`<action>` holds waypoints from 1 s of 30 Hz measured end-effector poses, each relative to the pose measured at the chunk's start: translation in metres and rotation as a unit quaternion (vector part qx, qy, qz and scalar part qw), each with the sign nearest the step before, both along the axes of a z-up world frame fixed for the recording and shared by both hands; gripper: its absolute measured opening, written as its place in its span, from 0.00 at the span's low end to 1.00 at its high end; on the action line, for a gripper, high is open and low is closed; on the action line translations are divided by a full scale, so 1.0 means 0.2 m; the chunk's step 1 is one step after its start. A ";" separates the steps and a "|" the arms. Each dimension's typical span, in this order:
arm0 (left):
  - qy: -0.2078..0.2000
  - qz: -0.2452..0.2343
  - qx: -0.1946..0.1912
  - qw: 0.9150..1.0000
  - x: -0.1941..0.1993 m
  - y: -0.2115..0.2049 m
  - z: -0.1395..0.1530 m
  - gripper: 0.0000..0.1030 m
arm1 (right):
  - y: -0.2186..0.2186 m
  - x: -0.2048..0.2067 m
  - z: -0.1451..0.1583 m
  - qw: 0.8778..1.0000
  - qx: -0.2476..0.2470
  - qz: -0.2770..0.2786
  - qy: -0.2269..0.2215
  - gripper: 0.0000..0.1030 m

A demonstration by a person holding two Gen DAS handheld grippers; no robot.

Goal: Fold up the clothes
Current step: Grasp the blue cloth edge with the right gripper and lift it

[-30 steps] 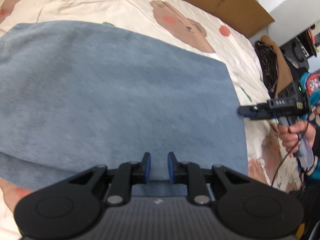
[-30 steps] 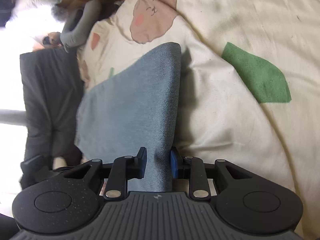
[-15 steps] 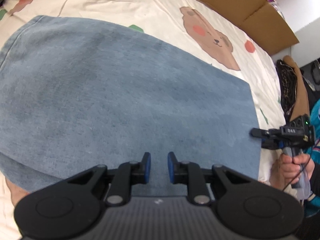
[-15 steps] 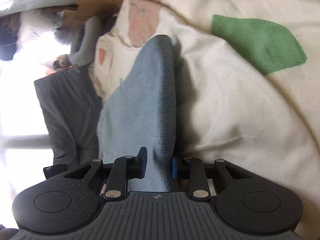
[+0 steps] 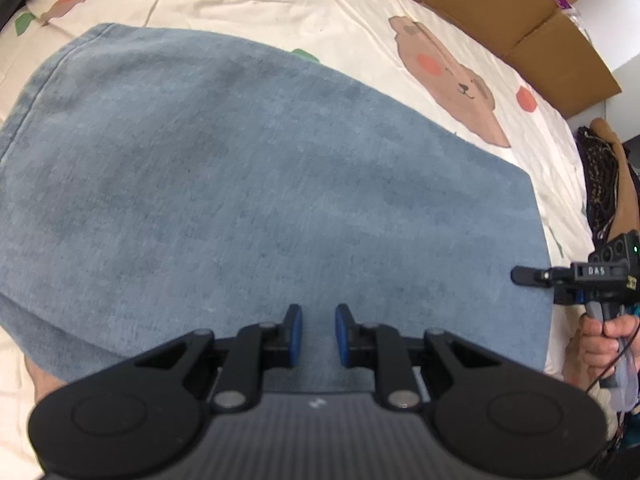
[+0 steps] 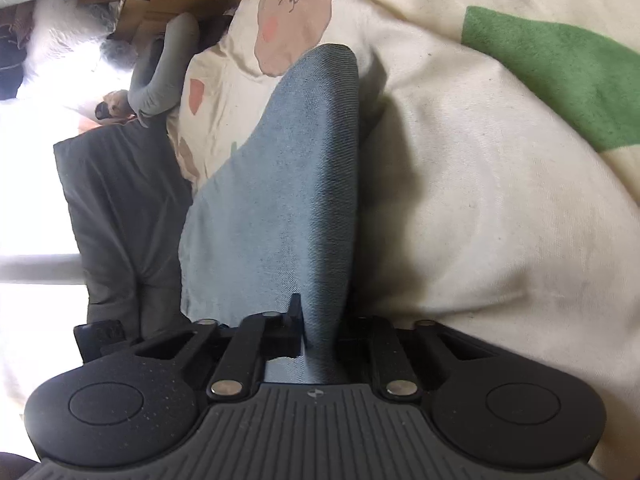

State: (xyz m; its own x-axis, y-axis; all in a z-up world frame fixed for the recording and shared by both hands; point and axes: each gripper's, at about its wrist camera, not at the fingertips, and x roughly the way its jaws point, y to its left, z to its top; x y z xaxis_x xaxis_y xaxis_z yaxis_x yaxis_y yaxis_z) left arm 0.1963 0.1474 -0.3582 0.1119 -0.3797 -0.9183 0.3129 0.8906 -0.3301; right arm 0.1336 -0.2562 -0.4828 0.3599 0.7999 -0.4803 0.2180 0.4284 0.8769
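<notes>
Now, right gripper (image 6: 320,320): we see its jaws closing on the folded edge of the blue denim garment (image 6: 288,184); the cloth runs between the fingers and the gap is nearly gone.
Left gripper (image 5: 318,334): jaws narrowly parted, pads (image 5: 294,334) a short way apart, pointed steeply down; we cannot tell whether the pads press the cloth's near edge.
Garment by the left fingers: blue denim garment (image 5: 260,200) spreads flat from just ahead of the tips outward, near hem just below them.
Garment by the right fingers: a raised ridge leading away from the tips.
Right of the left fingers: the right gripper (image 5: 524,275) at the cloth's right edge, held by a hand (image 5: 600,344).
Beyond: cream bedsheet (image 5: 360,12) with bear prints; cardboard (image 5: 500,4) along its far side.
</notes>
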 end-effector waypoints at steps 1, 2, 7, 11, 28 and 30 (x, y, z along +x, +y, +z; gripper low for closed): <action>-0.001 0.001 -0.003 1.000 0.00 0.00 0.00 0.18 | 0.01 0.00 0.03 1.000 -0.011 0.007 -0.008 0.06; -0.003 0.004 -0.006 1.000 0.00 0.00 0.00 0.18 | 0.02 0.00 0.05 1.000 -0.023 0.014 -0.016 0.06; -0.005 0.031 -0.059 0.998 0.00 0.01 0.03 0.18 | 0.03 0.04 0.17 0.997 -0.046 0.041 -0.037 0.05; -0.015 0.031 -0.064 0.997 -0.01 -0.01 0.03 0.18 | 0.03 0.08 0.28 0.997 -0.042 0.051 -0.046 0.05; -0.069 0.003 -0.058 0.996 -0.01 -0.12 0.08 0.18 | -0.25 0.24 0.51 0.990 -0.105 0.051 -0.077 0.05; -0.072 -0.015 -0.055 0.996 -0.01 -0.16 0.08 0.18 | -0.31 0.26 0.52 0.990 -0.109 0.048 -0.079 0.05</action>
